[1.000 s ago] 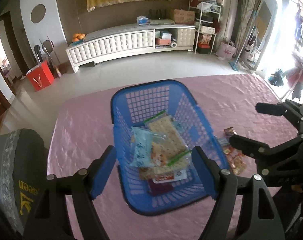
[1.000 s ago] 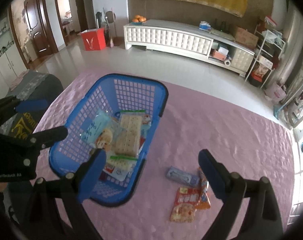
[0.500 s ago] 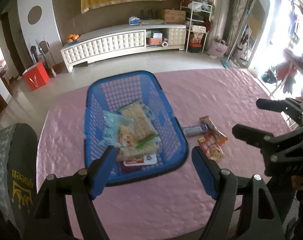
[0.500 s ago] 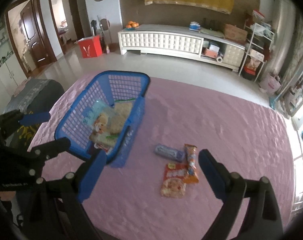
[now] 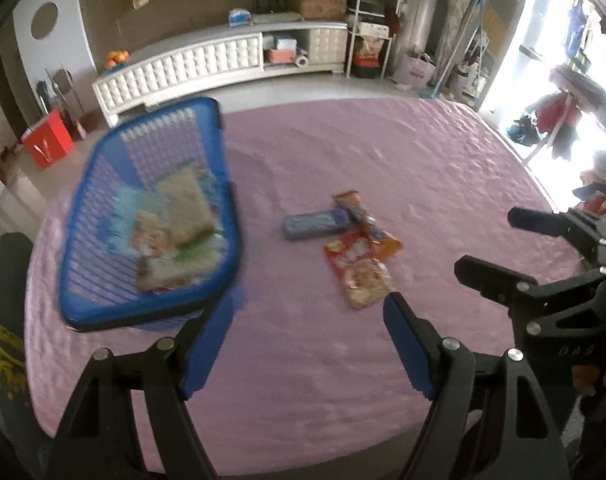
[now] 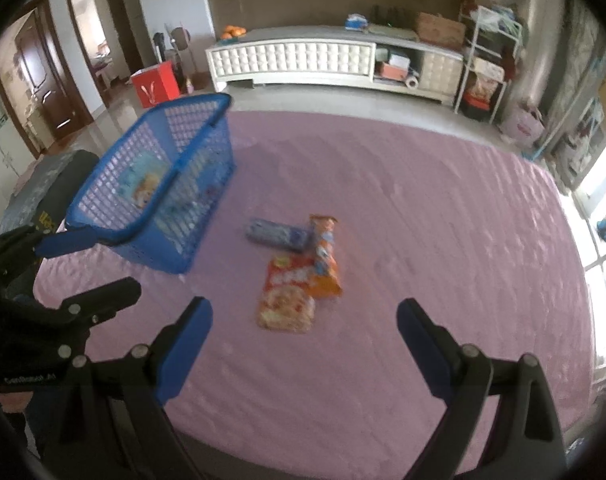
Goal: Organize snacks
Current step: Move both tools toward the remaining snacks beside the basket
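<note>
Both claws wide and empty; right gripper [image 6: 303,336] should straddle red snack pack [image 6: 286,300] flat, clear of orange pack [image 6: 323,256], then blue basket [image 6: 115,236]

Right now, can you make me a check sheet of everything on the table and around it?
Surface: pink tablecloth, wrinkled, covers the table.
Job's things: blue basket at the left holds several snack packs; three snacks lie loose outside it: grey-blue bar, orange packet, red bag.
Clutter: nothing seen on the cloth.
Grippers: left gripper open, empty; right gripper open, empty; both are over the cloth's near edge.
Cables: nothing seen.
Surroundings: white cabinet, red bag on floor, metal shelf, dark chair at left.
</note>
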Demonstrator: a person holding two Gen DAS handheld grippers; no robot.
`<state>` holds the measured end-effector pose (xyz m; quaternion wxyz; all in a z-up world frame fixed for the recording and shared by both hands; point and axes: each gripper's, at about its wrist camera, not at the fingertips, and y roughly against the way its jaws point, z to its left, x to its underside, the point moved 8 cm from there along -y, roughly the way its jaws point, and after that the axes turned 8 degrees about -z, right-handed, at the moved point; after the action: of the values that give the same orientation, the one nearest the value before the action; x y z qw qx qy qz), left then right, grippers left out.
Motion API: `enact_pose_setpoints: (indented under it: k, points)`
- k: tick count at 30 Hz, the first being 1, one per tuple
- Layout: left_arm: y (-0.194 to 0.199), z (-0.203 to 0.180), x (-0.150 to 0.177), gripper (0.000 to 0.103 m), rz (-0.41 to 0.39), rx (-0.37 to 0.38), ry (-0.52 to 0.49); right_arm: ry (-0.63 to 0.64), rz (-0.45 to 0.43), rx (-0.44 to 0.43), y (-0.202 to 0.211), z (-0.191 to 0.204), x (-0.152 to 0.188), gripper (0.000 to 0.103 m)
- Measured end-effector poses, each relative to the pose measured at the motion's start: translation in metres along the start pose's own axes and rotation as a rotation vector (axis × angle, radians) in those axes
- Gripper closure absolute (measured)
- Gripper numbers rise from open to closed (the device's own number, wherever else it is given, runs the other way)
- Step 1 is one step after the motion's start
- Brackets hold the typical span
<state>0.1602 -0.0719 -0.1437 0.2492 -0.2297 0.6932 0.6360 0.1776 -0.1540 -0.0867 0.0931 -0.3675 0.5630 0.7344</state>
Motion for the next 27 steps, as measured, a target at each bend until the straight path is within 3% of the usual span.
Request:
enact_pose_setpoints:
  k: [12,20,27]
  points:
    - [-0.074,-0.050,0.026,0.028,0.133,0.030,0.022,-0.136,0.085,-0.015,-0.037,-0.068,0.055,0.007]
    - [-0.118,-0.052,0.032,0.028,0.191,0.011,0.051,-0.116,0.074,0.019,-0.070,-0.087,0.063,0.007]
    - [-0.157,-0.055,0.031,0.028,0.224,-0.017,-0.002,-0.058,0.063,0.055,-0.087,-0.090,0.065,0.007]
